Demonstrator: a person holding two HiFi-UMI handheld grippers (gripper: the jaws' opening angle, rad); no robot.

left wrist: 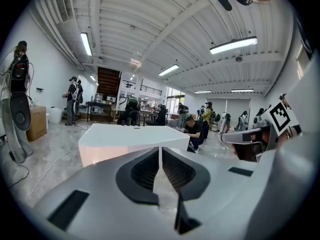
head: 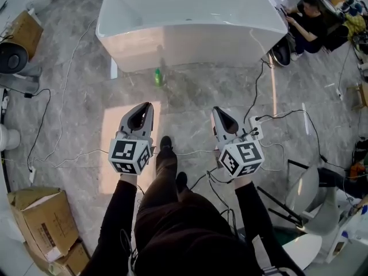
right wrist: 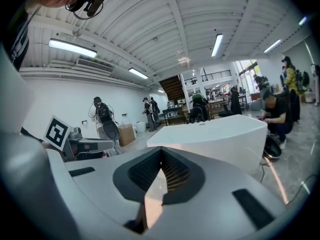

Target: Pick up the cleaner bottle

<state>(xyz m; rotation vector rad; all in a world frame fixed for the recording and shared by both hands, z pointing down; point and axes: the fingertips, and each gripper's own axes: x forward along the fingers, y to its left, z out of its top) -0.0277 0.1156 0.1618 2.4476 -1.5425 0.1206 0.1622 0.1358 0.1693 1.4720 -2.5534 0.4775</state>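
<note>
**Green bottle sits by the tub, both grippers shut and empty**

A small green cleaner bottle (head: 157,77) is on the grey stone floor (head: 195,99). It is just beside the front wall of a big white bathtub (head: 201,45). It is too small in the head view to tell more about it.

A person in dark clothes stands on the floor and holds one gripper in each hand. From above, the left gripper (head: 142,115) and the right gripper (head: 223,118) both point toward the tub. The bottle is ahead of them, a bit more on the left gripper's side. It is well apart from both, and neither gripper touches it.

In the left gripper view, the two dark fingers of the left gripper (left wrist: 160,153) are pressed together, and nothing is between them. The white bathtub (left wrist: 130,136) shows past the tips.

In the right gripper view, the fingers of the right gripper (right wrist: 161,155) meet at their tips too, and they hold nothing. The bathtub (right wrist: 215,134) is ahead of them as well.

A white power strip (head: 255,129) lies on the floor close to the right gripper. Brown cardboard boxes (head: 40,223) sit at the lower left of the head view. Another person in black (head: 307,25) is crouched low by the right end of the tub.
</note>
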